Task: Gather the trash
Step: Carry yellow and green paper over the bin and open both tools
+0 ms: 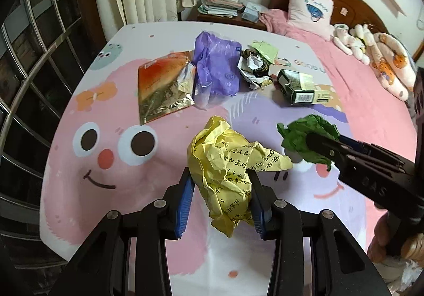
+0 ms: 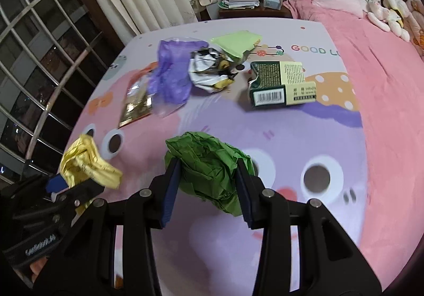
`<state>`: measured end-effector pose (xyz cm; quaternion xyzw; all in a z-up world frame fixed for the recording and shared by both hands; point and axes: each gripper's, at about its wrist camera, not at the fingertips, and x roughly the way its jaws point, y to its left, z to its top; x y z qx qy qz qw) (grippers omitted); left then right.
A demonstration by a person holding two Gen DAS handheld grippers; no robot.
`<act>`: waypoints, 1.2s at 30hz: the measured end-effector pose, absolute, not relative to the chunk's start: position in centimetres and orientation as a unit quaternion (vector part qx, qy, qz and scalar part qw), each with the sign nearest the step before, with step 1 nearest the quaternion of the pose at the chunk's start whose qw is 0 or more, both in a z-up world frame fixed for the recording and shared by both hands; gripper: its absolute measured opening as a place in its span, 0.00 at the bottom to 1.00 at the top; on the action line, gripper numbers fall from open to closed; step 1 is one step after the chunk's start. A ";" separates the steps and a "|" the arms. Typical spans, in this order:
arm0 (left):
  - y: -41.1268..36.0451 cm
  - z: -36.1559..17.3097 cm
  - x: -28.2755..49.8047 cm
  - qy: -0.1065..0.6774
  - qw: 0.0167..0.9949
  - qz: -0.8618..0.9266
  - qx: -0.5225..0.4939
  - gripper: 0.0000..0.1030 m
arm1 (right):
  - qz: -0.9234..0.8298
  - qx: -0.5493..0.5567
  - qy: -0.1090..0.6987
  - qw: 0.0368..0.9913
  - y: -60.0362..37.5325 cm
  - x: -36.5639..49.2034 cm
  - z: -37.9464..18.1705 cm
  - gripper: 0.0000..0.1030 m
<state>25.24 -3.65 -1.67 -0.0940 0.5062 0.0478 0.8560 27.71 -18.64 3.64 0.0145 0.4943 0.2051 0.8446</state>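
My left gripper (image 1: 221,184) is shut on a crumpled yellow paper (image 1: 228,163) with printed text, held above the table. It also shows in the right wrist view (image 2: 87,163). My right gripper (image 2: 208,171) is shut on a crumpled green paper (image 2: 209,163), also held above the table; it shows at the right of the left wrist view (image 1: 307,139). Farther back on the table lie an orange foil packet (image 1: 164,84), a purple plastic bag (image 1: 217,65), a crumpled white wrapper (image 1: 254,65), a pale green sheet (image 2: 235,40) and a dark green box (image 2: 281,84).
The table (image 1: 106,203) has a pink and purple cartoon cloth. A bed (image 1: 371,100) with a pink blanket, a pillow and plush toys is to the right. A nightstand (image 1: 225,8) with stacked papers, curtains and a barred window (image 1: 31,71) stand behind and left.
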 end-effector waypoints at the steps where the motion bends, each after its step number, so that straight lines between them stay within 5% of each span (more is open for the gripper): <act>1: -3.3 -1.3 24.7 0.505 0.857 0.043 -0.091 0.38 | 0.204 0.017 0.492 0.846 -18.5 26.8 4.1 0.36; 17: 3.5 0.8 8.9 0.508 0.860 -0.049 -0.009 0.38 | 0.136 0.091 0.467 0.869 -12.6 6.4 6.0 0.36; 36: 1.9 -12.1 -2.2 0.623 0.776 -0.097 0.024 0.38 | 0.068 0.129 0.571 0.808 -12.7 -5.8 -6.6 0.36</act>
